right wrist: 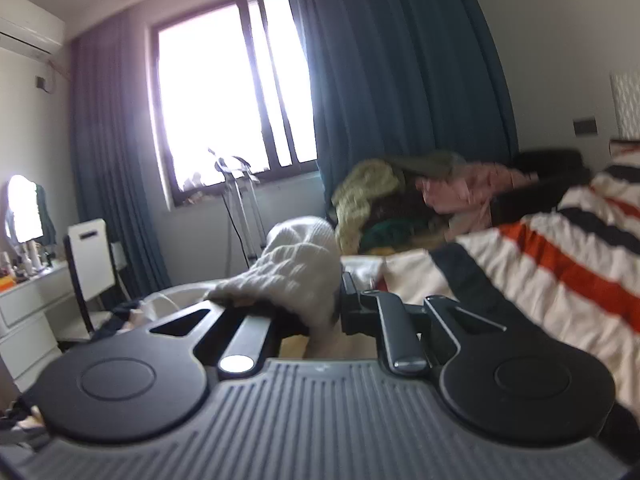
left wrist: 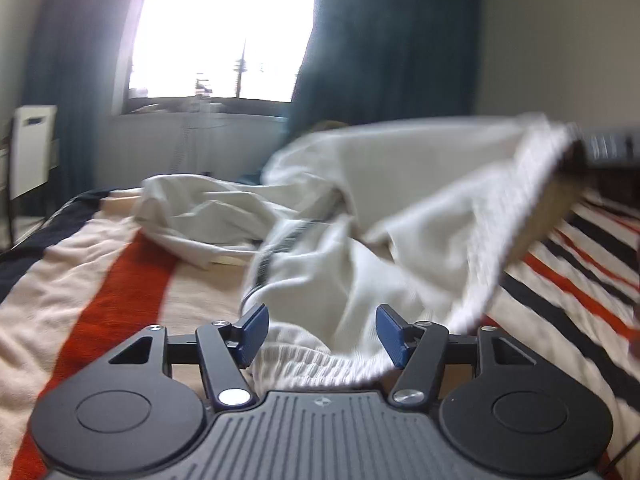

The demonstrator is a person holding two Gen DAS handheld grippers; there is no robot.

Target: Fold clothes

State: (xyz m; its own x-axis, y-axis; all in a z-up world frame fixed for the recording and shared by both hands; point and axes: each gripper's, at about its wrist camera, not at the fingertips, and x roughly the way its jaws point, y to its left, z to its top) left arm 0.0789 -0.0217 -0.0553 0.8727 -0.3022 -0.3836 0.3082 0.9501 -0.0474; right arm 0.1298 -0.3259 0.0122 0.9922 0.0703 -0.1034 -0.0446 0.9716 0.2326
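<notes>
The left gripper (left wrist: 322, 334) has matte black linkage arms with silver pivot screws, two round black discs behind them and a grey ribbed plate between the discs bearing a small round mark. Its fingers (left wrist: 253, 334) carry blue ribbed pads. The right gripper (right wrist: 336, 304) has the same black arms, discs, silver screws and grey ribbed plate.
</notes>
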